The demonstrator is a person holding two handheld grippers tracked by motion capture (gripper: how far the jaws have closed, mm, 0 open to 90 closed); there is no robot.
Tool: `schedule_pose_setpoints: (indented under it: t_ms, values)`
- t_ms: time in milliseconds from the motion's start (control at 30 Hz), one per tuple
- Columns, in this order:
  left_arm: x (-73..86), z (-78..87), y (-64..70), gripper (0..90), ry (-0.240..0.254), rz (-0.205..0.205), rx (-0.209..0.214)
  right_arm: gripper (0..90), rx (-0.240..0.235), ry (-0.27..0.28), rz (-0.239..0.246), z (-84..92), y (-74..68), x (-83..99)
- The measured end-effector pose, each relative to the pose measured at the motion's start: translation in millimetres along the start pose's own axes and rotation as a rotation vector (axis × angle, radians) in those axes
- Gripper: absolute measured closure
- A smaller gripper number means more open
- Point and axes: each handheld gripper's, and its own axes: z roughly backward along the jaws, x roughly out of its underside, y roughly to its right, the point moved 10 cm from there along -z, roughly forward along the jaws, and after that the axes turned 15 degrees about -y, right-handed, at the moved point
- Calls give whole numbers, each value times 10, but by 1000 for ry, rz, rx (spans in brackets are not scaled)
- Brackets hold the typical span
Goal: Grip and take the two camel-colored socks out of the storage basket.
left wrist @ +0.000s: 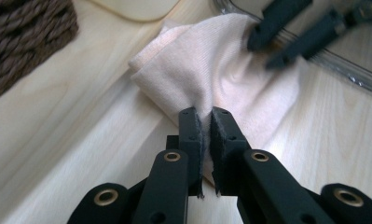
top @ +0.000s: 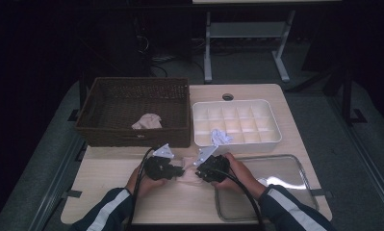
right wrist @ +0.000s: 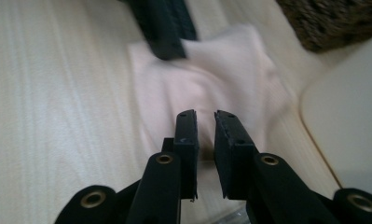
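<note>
Cloth, pale pink and soft, lies on the counter at 6 o'clock from the wicker basket. Left tool pinches its near fold; right tool looks pressed together beside an edge. Light, limp fabric; corners likely give the best hold.

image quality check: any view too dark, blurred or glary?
High view: dim, surroundings near black, glare on the clear tray. Left gripper view: bright, cloth sharp, other gripper smeared. Right gripper view: soft, washed-out cloth and table.
</note>
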Motion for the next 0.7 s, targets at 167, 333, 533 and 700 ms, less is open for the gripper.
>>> schedule_pose_setpoints:
  t_ms: [167, 333, 533, 700]
  values:
    - [122, 79, 28, 837, 5, 3, 17, 786, 0, -19, 11, -51, -9, -14]
    - [136, 224, -32, 651, 96, 57, -11, 793, 34, -12, 36, -72, -19, -85]
    - [99, 214, -72, 476, 114, 117, 5, 857, 56, 55, 47, -9, -23, -202]
    - [132, 86, -79, 435, 53, 121, -17, 853, 67, 29, 76, -114, -55, -272]
